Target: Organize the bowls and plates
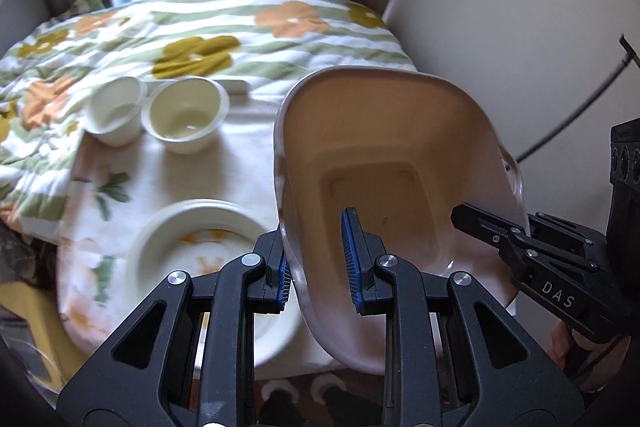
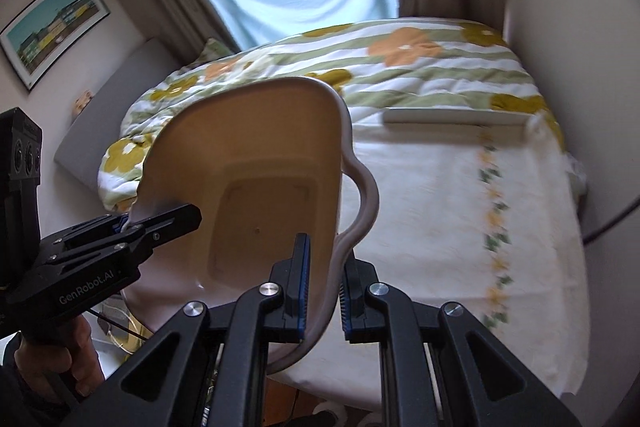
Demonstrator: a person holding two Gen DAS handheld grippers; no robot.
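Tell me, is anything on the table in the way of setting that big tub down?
The tub is held up by both grippers. On the tablecloth's left side sit two small bowls and a plate. The right side is bare apart from a flat white object at its far edge.

The tub (image 1: 384,163) I'm carrying looks like smooth plastic, beige inside with a soft sheen, its rim paler. My left claw (image 1: 320,263) and right claw (image 2: 324,283) are matt black plastic with bright metal pins at the joints; their pads (image 1: 352,251) are blue and ribbed, rubbery to my eye. On the left, the two cups (image 1: 156,115) seem thin white plastic, slightly glossy within. The nearer plate (image 1: 200,251) is glossy white, whether ceramic or plastic I cannot tell. The bed (image 2: 440,195) under them wears a matt cream cloth with printed flowers; the farther quilt (image 1: 224,27) is soft, puckered fabric.
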